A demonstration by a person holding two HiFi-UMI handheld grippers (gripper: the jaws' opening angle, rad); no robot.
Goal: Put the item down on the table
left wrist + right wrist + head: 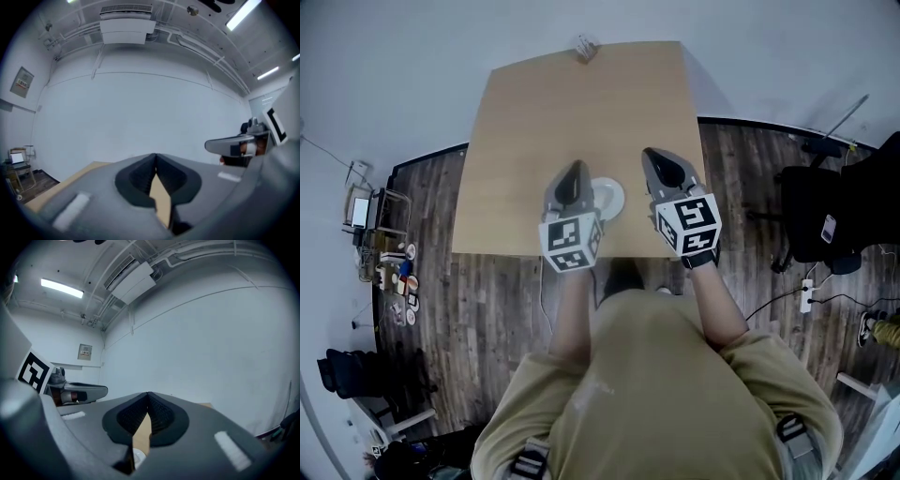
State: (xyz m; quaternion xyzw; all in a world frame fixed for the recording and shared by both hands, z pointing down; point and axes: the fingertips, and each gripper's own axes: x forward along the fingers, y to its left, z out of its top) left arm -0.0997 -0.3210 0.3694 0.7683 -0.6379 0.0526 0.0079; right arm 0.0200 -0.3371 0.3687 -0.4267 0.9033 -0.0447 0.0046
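**Head view.** The white round item (612, 195) lies flat on the worktop (581, 112), near the front edge. It sits between the left tongs (574, 173) and the right tongs (661, 161), and part of it is hidden behind the left tongs. From this angle neither pair appears to touch it. A small object (586, 47) rests at the far edge of the worktop, well apart from the item. Judged from how it lies, the item is already set down.

**Left gripper view.** The left tongs (155, 157) are fully closed, pad against pad at the tips, with nothing between them. Only bare worktop (161, 200) shows through the gap behind the tips.

**Right gripper view.** The right tongs (148, 394) are likewise closed tip to tip and hold nothing. A sliver of the white round item (137, 456) shows low in the frame, below the pads and clear of them.

**Handling notes (judgement).**
- The item looks like a shallow, rigid disc or dish. It is probably light and will not flex under the pads.
- The surface looks smooth, so slipping is a risk. If it is ceramic, it would chip when dropped or struck.
- If it must be lifted again, take hold across the raised rim with one pad inside and one outside.
- Grip the side nearest the tongs, and keep the item level.
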